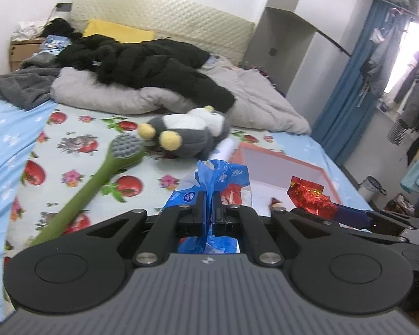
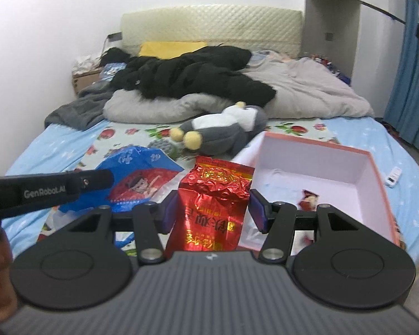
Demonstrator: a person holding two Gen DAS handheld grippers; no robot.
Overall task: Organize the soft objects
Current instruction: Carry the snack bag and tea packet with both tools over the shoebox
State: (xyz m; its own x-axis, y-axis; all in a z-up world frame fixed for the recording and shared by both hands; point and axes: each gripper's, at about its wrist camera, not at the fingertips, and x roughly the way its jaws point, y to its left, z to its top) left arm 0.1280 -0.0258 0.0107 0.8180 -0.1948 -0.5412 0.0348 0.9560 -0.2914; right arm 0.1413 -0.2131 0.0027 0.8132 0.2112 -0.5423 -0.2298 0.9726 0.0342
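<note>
Both views are motion-blurred, so print on the bags is hard to read. The left tongs (image 1: 208,201) body hides the lower end of the blue bag (image 1: 219,176) and the brush (image 1: 97,178) handle's tip. The box (image 2: 335,178) near corner is cut off behind the right tongs (image 2: 213,209); a small red item (image 2: 308,199) inside it is too blurred to identify. The plush (image 2: 223,134) lies on the bed (image 2: 377,139) beyond the box, its far side against the grey duvet (image 2: 307,95).

Left tongs: jaws nearly together, pinching the blue bag's plastic, bag raised off the bed. Right tongs: about half spread, pads clamping the sides of the red foil pack (image 2: 213,195), held upright just left of the box.
</note>
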